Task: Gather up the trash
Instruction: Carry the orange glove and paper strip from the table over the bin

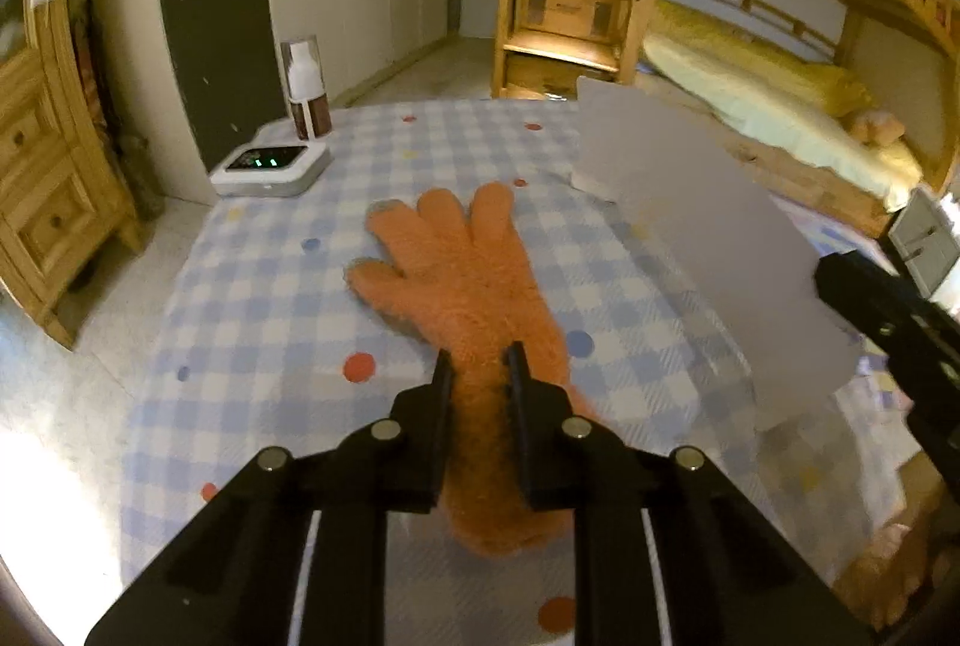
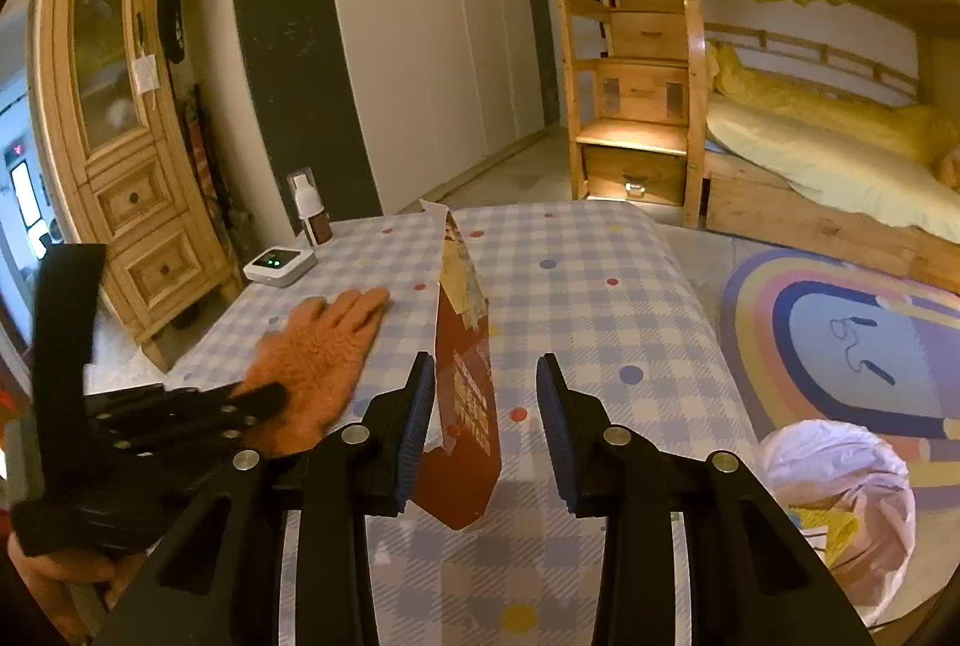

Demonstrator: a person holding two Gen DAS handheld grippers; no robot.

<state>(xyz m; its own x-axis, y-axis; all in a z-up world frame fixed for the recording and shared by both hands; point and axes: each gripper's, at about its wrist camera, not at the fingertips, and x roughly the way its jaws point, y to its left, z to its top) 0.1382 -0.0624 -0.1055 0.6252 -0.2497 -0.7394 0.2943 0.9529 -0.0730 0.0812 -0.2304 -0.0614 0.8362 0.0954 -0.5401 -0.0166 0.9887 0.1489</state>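
Checkered table (image 1: 252, 286) — left gripper (image 1: 480, 364) pinches orange glove (image 1: 456, 274); right gripper (image 2: 485, 382) gapes around carton (image 2: 465, 346).

A flattened red cardboard carton (image 2: 465, 394), torn open at its top with a ragged white edge, stands on end and leans slightly over the checked tablecloth, its printed side facing right. From the other side it shows a plain grey-white inner face (image 1: 702, 250). Just left of it a fuzzy orange knitted glove (image 1: 462, 298) lies flat on the cloth, fingers spread and pointing away. A white plastic trash bag (image 2: 840, 502), crumpled and open, sits on the floor beside the table's right edge.
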